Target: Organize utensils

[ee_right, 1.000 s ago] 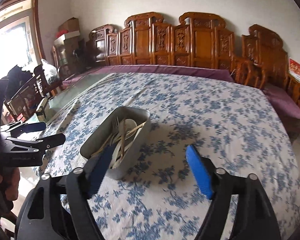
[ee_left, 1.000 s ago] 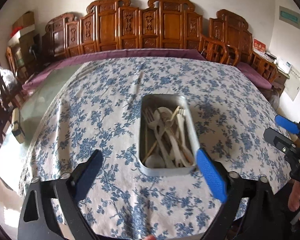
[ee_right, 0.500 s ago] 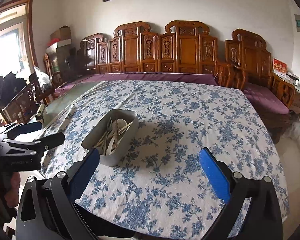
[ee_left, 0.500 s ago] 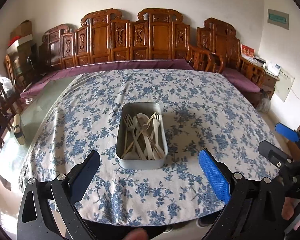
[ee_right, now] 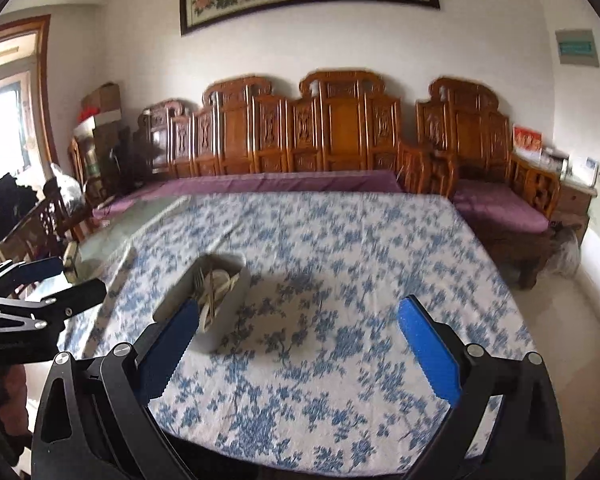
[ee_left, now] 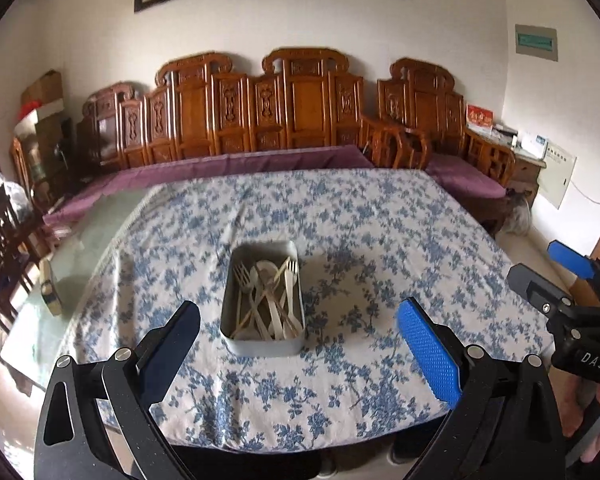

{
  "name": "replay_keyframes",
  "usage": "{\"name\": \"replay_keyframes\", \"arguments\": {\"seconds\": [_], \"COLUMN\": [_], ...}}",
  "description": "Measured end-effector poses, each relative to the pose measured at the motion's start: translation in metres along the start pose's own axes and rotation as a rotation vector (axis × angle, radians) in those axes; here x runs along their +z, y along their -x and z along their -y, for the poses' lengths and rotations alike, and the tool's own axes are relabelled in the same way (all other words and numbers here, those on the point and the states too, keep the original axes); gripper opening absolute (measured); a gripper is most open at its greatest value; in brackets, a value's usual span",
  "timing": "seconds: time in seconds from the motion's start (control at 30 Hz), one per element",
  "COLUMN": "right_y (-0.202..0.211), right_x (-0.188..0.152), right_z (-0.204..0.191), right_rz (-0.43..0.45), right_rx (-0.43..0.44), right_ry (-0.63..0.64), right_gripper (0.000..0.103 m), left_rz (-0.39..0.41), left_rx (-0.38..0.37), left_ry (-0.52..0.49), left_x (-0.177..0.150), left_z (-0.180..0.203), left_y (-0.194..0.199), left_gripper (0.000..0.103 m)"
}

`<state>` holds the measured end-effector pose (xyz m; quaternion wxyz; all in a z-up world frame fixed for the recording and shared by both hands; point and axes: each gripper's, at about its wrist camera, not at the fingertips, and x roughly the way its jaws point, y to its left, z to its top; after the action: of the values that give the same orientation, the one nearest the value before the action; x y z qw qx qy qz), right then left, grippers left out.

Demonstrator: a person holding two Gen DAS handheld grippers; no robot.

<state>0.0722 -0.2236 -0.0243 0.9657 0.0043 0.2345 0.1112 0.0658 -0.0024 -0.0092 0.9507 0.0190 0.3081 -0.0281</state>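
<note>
A grey metal tray stands on the blue-flowered tablecloth, near its front edge. In it lie several pale forks, spoons and chopsticks in a loose heap. The tray also shows in the right wrist view, left of centre. My left gripper is open and empty, held back from the table's front edge, in line with the tray. My right gripper is open and empty, to the right of the tray and back from the edge.
Carved wooden benches with purple cushions line the far side of the table. A bare glass strip of table lies left of the cloth. Dark chairs stand at the left. The right gripper shows at the right of the left wrist view.
Both grippers have pulled back and up from the table. The tray now looks smaller and farther away, and the table's front edge has come into view.
</note>
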Motion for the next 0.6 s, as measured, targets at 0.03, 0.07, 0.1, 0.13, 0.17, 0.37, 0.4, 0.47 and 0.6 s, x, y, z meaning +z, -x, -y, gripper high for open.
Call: {"name": "replay_keyframes", "arguments": {"seconds": [0.03,0.07,0.1,0.13,0.17,0.37,0.4,0.47,0.6], "right_y": [0.005,0.012,0.02,0.026,0.031,0.057,0.059,0.061,0.061], "right_x": [0.003,0.007,0.011,0.014,0.018,0.028,0.029,0.029,0.03], "right_z": [0.0,0.0,0.0,0.0,-0.001,-0.007,-0.007,-0.008,-0.008], "right_rz": [0.017,0.036,0.059,0.073,0.09,0.155,0.158,0.162,0.162], "right_rx": [-0.001,-0.001,0.0,0.001,0.0,-0.005,-0.004,-0.005,-0.01], "right_ry": [0.001,0.0,-0.001,0.0,0.001,0.014,0.015,0.016,0.016], "right_gripper": [0.1,0.1,0.1,0.1,0.1,0.1,0.1,0.1,0.1], "left_rz": [0.021,0.038,0.053,0.067,0.077,0.138,0.146,0.159,0.172], "left_rx": [0.009,0.013,0.014,0.013,0.011,0.017,0.019,0.013,0.016], "left_ry": [-0.003,-0.006,-0.006,-0.004,-0.002,0.022,0.026,0.035,0.038], "left_x": [0.003,0.006,0.008,0.01,0.011,0.018,0.018,0.019,0.019], "left_z": [0.002,0.004,0.005,0.005,0.006,0.003,0.003,0.001,0.0], "left_y": [0.008,0.015,0.021,0.027,0.032,0.059,0.062,0.068,0.073], "left_gripper": [0.095,0.095,0.095,0.095,0.095,0.095,0.095,0.095,0.095]}}
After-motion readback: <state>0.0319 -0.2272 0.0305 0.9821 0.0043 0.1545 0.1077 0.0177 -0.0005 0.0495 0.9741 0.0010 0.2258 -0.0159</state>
